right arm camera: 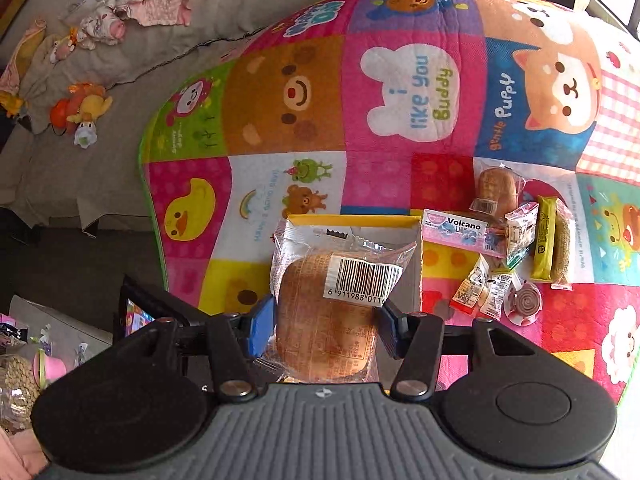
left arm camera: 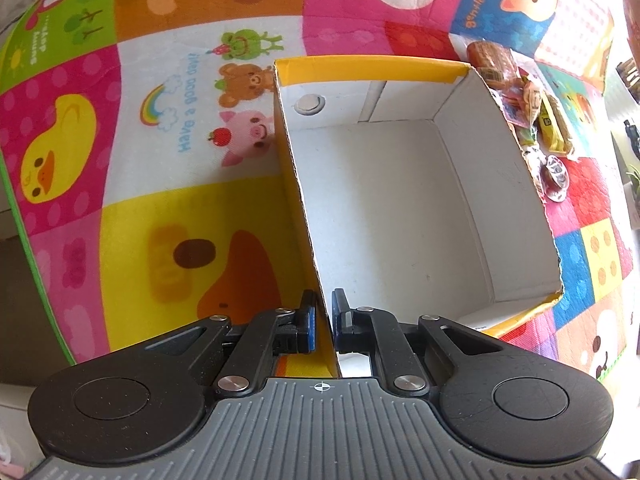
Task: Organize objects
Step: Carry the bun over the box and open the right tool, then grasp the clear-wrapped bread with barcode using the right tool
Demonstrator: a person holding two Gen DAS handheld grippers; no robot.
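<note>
Loading step under way: snacks from the play mat [right arm camera: 400, 184] into the yellow-rimmed cardboard box [left arm camera: 400, 208].

Left tongs [left arm camera: 323, 320] pinched together on the near end of the box's left wall, steadying it. Box interior white and bare, nothing in it yet as seen from the left wrist.

Right tongs [right arm camera: 326, 320] clamped on a wrapped bread bun [right arm camera: 324, 320], blue pads pressing its two sides, barcode label facing up. Bun held in the air above the box, whose yellow rim shows just behind the wrapper's top edge (exact height over the opening hard to judge from this angle).

Rest of the pile waiting on the mat to the right of the box: a second wrapped bun [right arm camera: 496, 192], a pink Volcano packet [right arm camera: 456, 230], a yellow bar [right arm camera: 544, 240], a spiral candy [right arm camera: 526, 298] and a few small sachets, close together and partly overlapping.

Next move, by judgement: bun centred over the opening, lowered past the rim, then released without catching the crinkly wrapper on the wall. Left grip best kept firm meanwhile, since a light cardboard box on a soft mat could slide or tip if nudged. After that, back to the pile for the next piece.
</note>
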